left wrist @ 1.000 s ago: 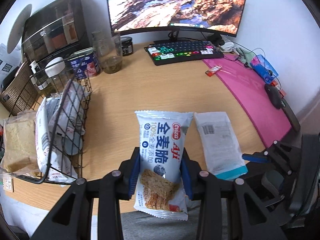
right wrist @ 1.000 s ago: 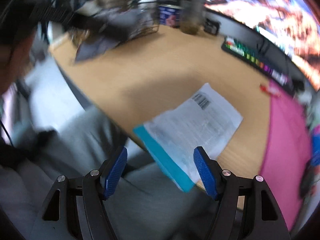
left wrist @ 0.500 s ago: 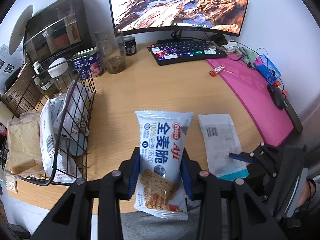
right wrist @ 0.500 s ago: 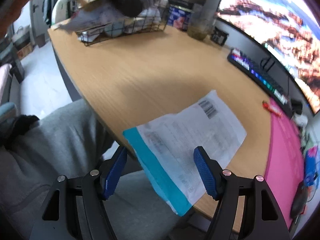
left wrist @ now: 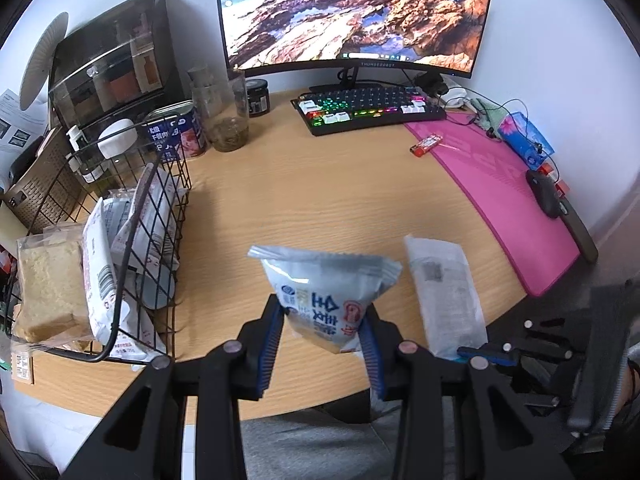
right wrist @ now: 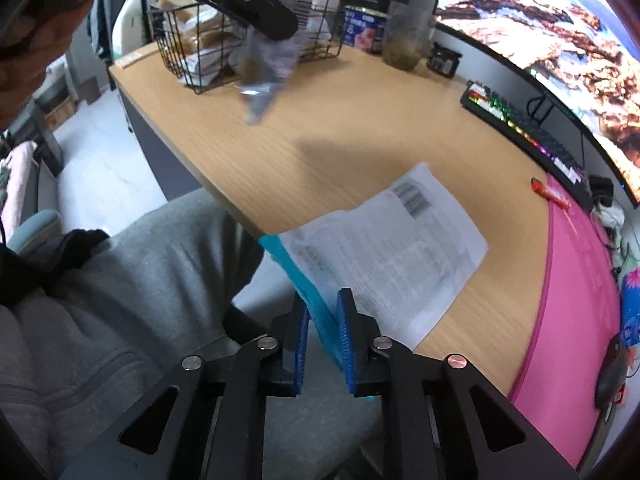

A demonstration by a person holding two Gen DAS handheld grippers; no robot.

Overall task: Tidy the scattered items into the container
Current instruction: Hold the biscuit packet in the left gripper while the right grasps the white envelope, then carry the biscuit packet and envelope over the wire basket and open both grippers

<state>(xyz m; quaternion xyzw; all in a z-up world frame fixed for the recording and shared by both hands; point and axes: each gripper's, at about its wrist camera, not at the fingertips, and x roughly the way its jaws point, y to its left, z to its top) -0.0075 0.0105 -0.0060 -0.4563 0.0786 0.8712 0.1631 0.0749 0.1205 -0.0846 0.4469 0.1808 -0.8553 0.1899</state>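
Observation:
My left gripper [left wrist: 322, 336] is shut on a blue-and-white cracker packet [left wrist: 326, 296] and holds it tilted above the desk, right of the black wire basket [left wrist: 132, 240], which holds several packets and a bread bag. My right gripper [right wrist: 323, 334] is shut on the teal end of a flat white packet [right wrist: 384, 248] that lies over the desk's front edge. That white packet [left wrist: 444, 292] also shows in the left wrist view, right of the cracker packet. The left gripper and its cracker packet [right wrist: 266, 68] show at the top of the right wrist view.
A monitor [left wrist: 352, 12], keyboard [left wrist: 368, 108], pink mat [left wrist: 496, 196] with a mouse [left wrist: 544, 196], a red lighter [left wrist: 426, 145], a glass jar [left wrist: 224, 116] and a tin [left wrist: 176, 132] stand on the wooden desk. My grey-trousered lap [right wrist: 120, 280] is below the desk edge.
My right gripper's jaws closed on the teal end of the white packet. The cracker packet has slipped and tilted in my left gripper, which has risen a little.

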